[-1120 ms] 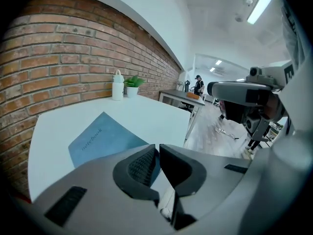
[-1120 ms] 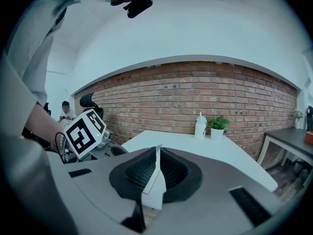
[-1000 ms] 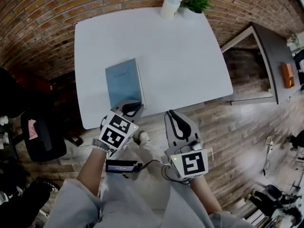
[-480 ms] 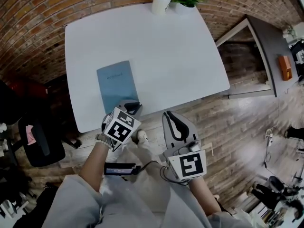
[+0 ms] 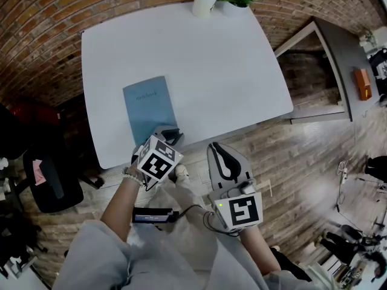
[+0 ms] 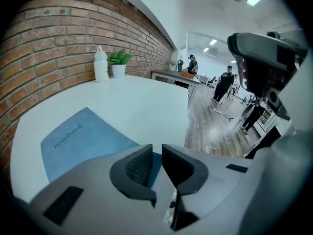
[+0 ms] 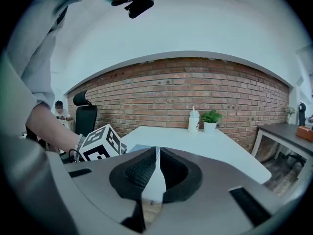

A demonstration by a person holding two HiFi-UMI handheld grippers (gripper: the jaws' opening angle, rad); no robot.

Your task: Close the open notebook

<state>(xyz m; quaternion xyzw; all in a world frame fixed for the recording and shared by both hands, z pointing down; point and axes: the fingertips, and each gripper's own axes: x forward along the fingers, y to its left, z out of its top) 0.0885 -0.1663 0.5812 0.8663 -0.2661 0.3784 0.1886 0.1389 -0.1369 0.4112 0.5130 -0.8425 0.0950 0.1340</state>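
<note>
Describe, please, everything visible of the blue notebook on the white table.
The blue rectangular notebook is thin, with a matt, paper-like cover bearing the word "notebook" near its far end. It is closed and lies flat on the white table, close to the near left edge, long side running away from the person. The left gripper sits at its near right corner; its jaws have just been opening and stand slightly apart, the corner showing in the gap, neither pad pressing it.

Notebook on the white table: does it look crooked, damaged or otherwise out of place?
Nothing stands out. The notebook lies closed and flat, blue cover up, near the front edge of the table, its sides roughly parallel to the table's left edge. No tear, bend or spill shows.
</note>
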